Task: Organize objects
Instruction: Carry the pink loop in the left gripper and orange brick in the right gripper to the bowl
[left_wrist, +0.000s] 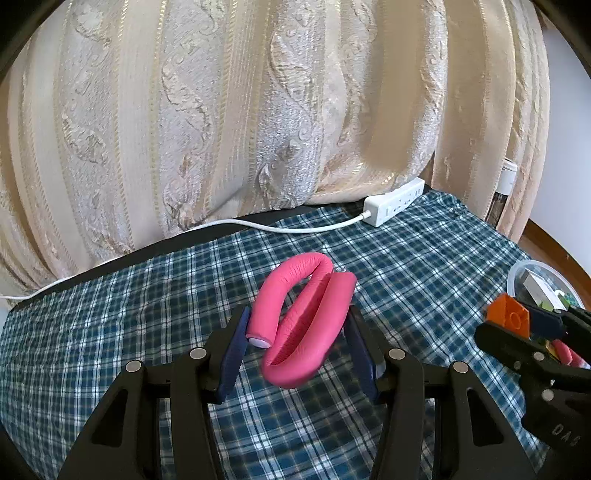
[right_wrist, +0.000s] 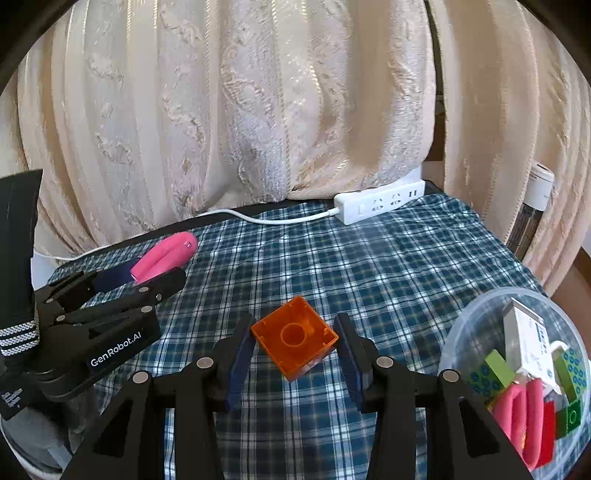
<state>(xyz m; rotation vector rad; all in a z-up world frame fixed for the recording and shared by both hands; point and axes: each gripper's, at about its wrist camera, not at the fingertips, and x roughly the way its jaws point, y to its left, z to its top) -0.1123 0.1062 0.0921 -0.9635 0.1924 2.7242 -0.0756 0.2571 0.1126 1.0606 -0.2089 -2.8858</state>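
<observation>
A pink foam roller (left_wrist: 314, 325), bent double, sits between the blue pads of my left gripper (left_wrist: 297, 317), which is shut on it above the plaid cloth (left_wrist: 129, 314). In the right wrist view, my right gripper (right_wrist: 294, 321) is shut on an orange building brick (right_wrist: 295, 341), hollow side up, with both pads pressing its corners. The left gripper (right_wrist: 122, 277) and its pink roller (right_wrist: 166, 251) show at the left there. In the left wrist view, the right gripper (left_wrist: 524, 332) and the orange brick (left_wrist: 511, 317) appear at the right edge.
A clear plastic tub (right_wrist: 480, 306) at the right holds several bricks, a pink roller and a white box. A white power strip (right_wrist: 380, 201) and its cable lie at the cloth's far edge, below a cream curtain (right_wrist: 258, 110). A person's sleeve (right_wrist: 18, 258) is at the left.
</observation>
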